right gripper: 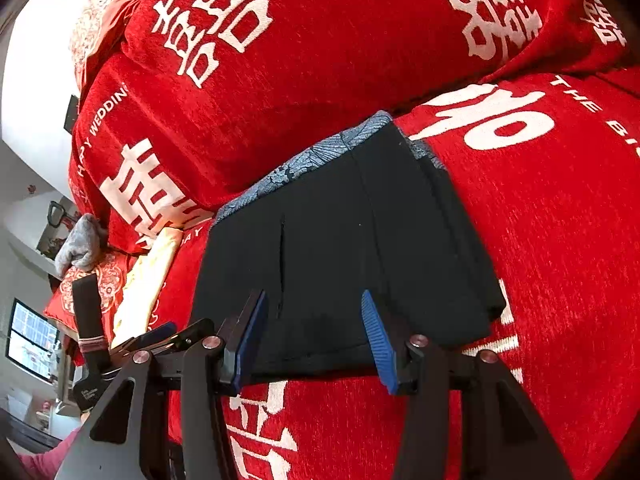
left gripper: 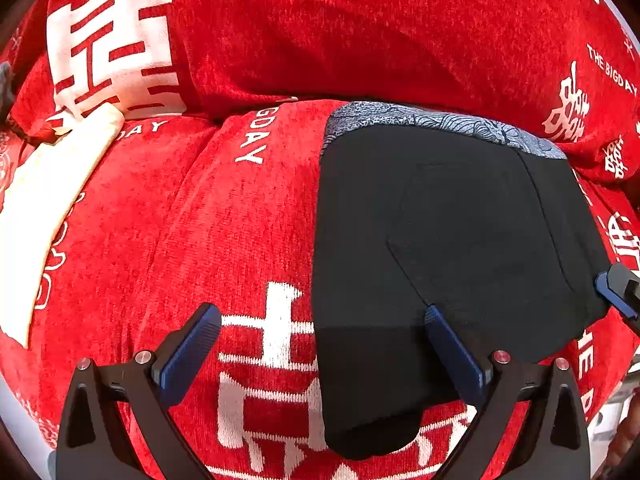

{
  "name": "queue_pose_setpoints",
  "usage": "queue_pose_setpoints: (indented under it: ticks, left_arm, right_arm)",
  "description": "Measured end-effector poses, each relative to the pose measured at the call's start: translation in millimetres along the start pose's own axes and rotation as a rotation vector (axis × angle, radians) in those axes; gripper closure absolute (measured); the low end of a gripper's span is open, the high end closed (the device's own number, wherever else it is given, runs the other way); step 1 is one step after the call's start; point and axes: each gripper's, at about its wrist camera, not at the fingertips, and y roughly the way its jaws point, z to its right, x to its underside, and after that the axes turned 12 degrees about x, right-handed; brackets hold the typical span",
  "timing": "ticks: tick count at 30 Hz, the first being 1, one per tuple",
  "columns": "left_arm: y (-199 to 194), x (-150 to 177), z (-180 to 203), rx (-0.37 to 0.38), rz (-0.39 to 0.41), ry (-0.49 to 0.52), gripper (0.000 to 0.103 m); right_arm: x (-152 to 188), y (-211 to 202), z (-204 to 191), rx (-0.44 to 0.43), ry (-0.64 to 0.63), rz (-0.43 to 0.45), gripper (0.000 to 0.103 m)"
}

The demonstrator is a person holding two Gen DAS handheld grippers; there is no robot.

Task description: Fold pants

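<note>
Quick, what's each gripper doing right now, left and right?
Left gripper: open wide, holding nothing.
Right gripper: open, holding nothing, above the folded pants.

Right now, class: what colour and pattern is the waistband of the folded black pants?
Blue-grey with a pale leafy print, clearest on the waistband in the right wrist view.

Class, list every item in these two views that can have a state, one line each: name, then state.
black pants: folded into a compact stack, lying flat on the red sofa cover, patterned waistband at the far edge.
left tool: open wide, holding nothing.
right tool: open, holding nothing, pants edge beyond its tips.
cream cloth: lying loose, apart from the pants.
</note>
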Motion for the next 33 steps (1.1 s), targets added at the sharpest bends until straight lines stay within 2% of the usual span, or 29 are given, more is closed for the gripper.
queue_pose_setpoints:
  ticks: [15,17,19,21,26,29,33]
  left_arm:
    - [2,-3,-3,0.027,-0.014,0.003,0.001]
    - [3,-3,-5,0.04,-0.018,-0.011,0.001]
    - [4,-2,-7,0.05,-0.021,-0.019,0.001]
    - [4,-3,-8,0.059,-0.023,-0.024,0.001]
    - [4,-3,-10,0.08,-0.021,-0.025,0.001]
    - [3,-5,-15,0.126,-0.038,-0.041,0.001]
    - [-7,-16,-21,0.267,-0.041,-0.029,0.001]
  right_arm:
    - [-4,-6,6,-0.054,0.012,-0.006,0.05]
    - [-7,-12,8,-0.034,0.009,0.02,0.049]
    - [-9,-21,14,0.015,0.019,0.065,0.037]
    - [-13,-24,24,0.031,0.041,0.077,0.037]
    - [-15,-21,48,0.06,0.095,0.043,0.037]
    - [-14,-13,59,0.068,0.12,0.019,0.036]
    - [-17,-3,73,0.053,0.111,-0.022,0.036]
